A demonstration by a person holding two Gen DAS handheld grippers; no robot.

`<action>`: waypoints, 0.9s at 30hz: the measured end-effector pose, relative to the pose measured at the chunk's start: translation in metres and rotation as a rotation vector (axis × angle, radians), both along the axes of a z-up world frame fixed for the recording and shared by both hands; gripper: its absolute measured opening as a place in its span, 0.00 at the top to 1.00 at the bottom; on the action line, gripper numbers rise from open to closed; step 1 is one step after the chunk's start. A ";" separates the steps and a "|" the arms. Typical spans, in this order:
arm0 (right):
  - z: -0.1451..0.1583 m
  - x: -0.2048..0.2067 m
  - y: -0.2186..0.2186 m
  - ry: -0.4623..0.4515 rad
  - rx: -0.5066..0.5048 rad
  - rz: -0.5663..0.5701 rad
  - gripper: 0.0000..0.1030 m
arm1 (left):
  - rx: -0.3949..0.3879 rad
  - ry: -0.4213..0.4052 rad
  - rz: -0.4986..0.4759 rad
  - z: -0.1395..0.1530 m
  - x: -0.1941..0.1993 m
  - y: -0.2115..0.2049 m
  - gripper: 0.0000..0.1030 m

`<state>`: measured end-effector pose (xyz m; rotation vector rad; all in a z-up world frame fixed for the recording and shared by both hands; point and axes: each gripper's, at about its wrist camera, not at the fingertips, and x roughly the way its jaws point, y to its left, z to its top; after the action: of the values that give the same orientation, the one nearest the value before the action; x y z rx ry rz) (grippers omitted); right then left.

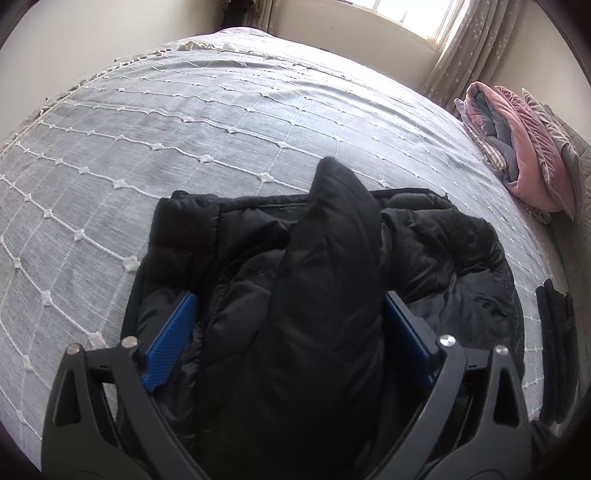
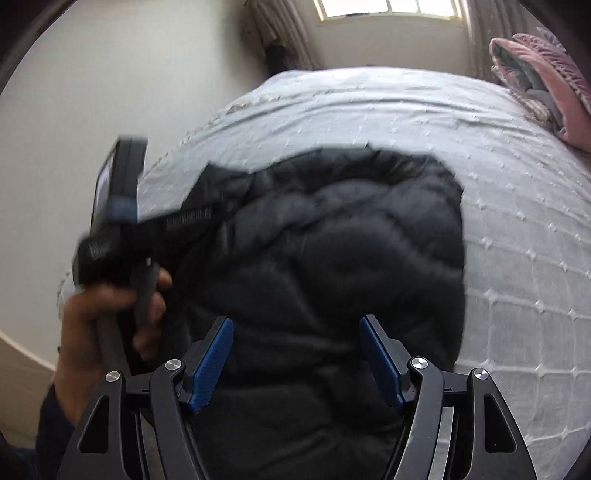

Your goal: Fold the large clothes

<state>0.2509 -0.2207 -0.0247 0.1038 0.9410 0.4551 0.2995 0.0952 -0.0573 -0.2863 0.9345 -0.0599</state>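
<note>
Covering nearly all of both views, a bed (image 1: 221, 110) under a pale grey spread with a raised white grid stretches back to a wall and a bright window (image 2: 388, 7) flanked by curtains. On that spread lies the black puffer jacket (image 1: 443, 251), bunched and partly folded near the close edge of the bed; its quilted bulk fills the middle of the right wrist view (image 2: 332, 240), though that picture is smeared by blur. A thick fold or sleeve of the jacket (image 1: 332, 240) rises up between the fingers of the left gripper (image 1: 291, 306) and hides what lies behind it. A pile of pink and grey bedding (image 1: 524, 147) sits at the far right side of the bed, well apart from the jacket. A small dark item (image 1: 554, 317) lies at the right edge of the left view, just beside the jacket; what it is I cannot tell.

The left gripper's blue pads stand wide apart on either side of the fold; whether they press on it cannot be told. The right gripper (image 2: 295, 347) hovers over the jacket with its jaws spread, nothing pinched between the pads. In the right view, the left hand (image 2: 110, 317) grips the handle of its tool at the jacket's left edge.
</note>
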 end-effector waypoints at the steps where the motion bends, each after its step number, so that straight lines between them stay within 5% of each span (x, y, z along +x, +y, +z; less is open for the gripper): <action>1: -0.012 0.003 0.001 0.009 -0.002 -0.001 0.30 | -0.005 -0.003 0.002 -0.001 0.000 0.001 0.05; 15: -0.030 0.009 0.002 0.017 -0.039 0.007 0.29 | -0.022 0.000 0.004 0.002 -0.011 0.006 0.03; 21: -0.007 -0.003 -0.034 -0.007 0.056 -0.042 0.29 | -0.109 0.015 -0.006 0.027 -0.068 0.032 0.03; 27: 0.004 0.006 -0.096 0.026 0.201 -0.202 0.27 | -0.158 0.046 0.045 0.010 -0.113 0.070 0.03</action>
<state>0.2574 -0.3166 -0.0212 0.3848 0.8983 0.3604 0.1860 0.1653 -0.0472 -0.4566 0.9699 -0.0864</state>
